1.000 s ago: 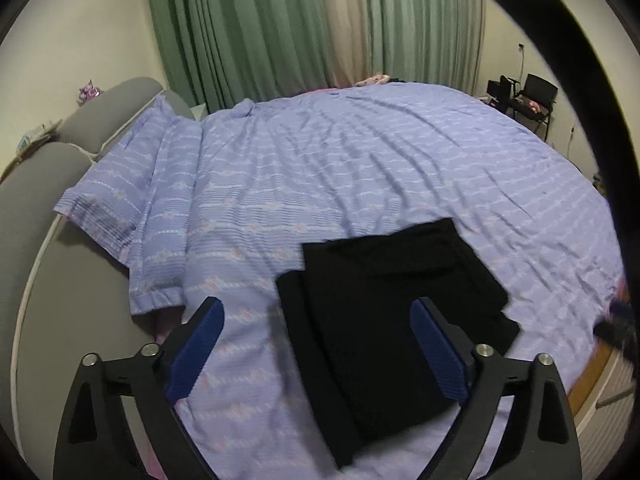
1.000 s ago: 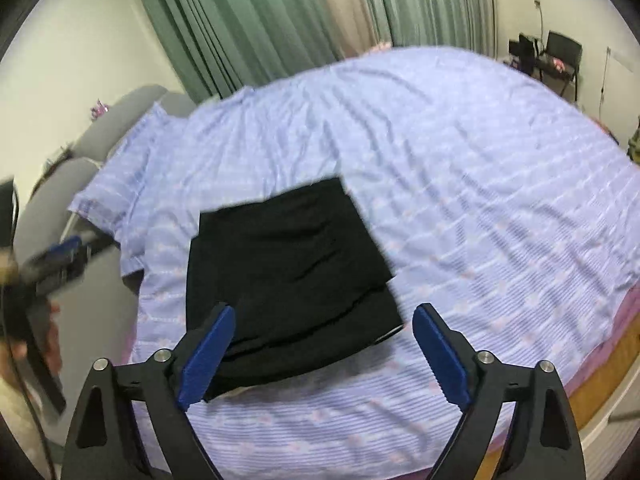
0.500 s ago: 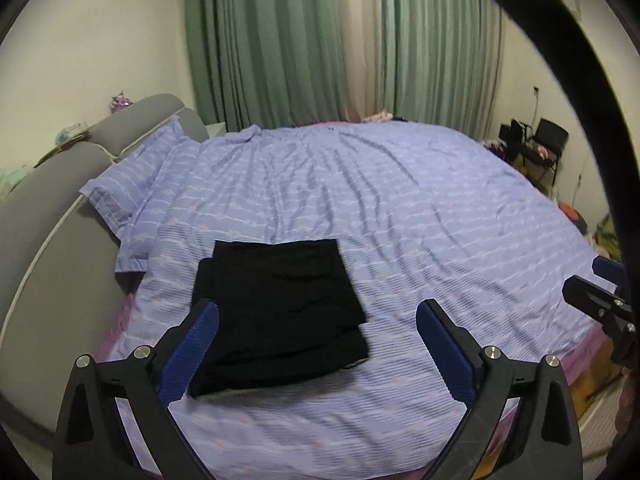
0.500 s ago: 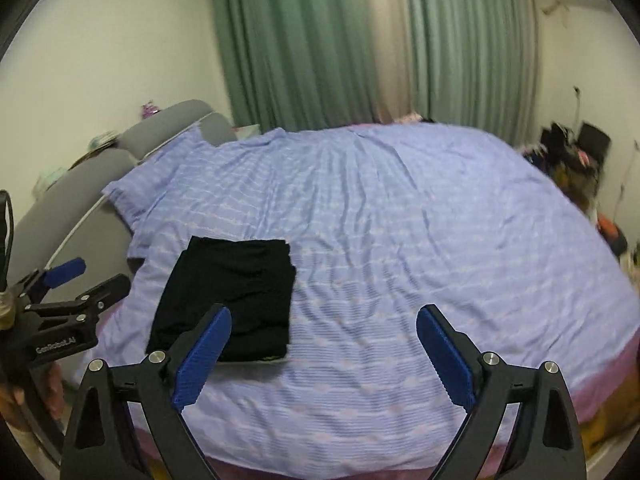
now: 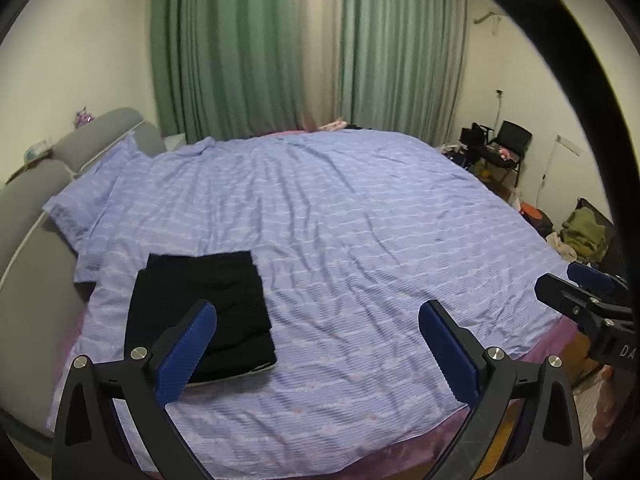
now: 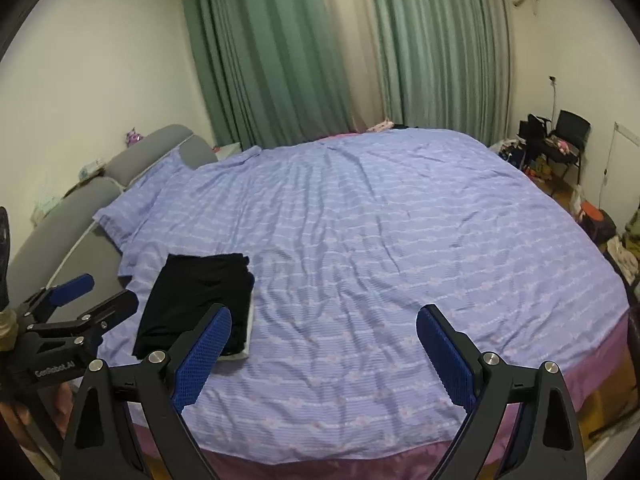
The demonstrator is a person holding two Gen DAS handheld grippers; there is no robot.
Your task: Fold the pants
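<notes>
From the left wrist camera, the left gripper [image 5: 318,338] is held above the near edge of the bed, its two blue-padded fingers [image 5: 186,350] spread wide apart with nothing between them. The black pants [image 5: 200,308] lie folded into a compact rectangle on the lavender striped bedspread [image 5: 360,232], toward the near left part of the bed, just short of the pillow [image 5: 94,200] that rests against the grey headboard [image 5: 36,216]. A pale edge shows under the near side of the pants. Green curtains [image 5: 248,48] hang behind the bed, and a black chair [image 5: 510,144] stands in the far right corner. The right gripper [image 5: 588,292] pokes in at the right edge, off the bed. From the right wrist camera, the right gripper [image 6: 324,338] also hovers over the near edge of the bedspread [image 6: 380,220], fingers [image 6: 202,354] wide apart and empty. The folded pants [image 6: 198,300] lie left of centre, partly behind the left finger, flat on the cover. The left gripper [image 6: 90,294] appears at the left edge beside the headboard [image 6: 64,208], its jaws parted, clear of the pants.
</notes>
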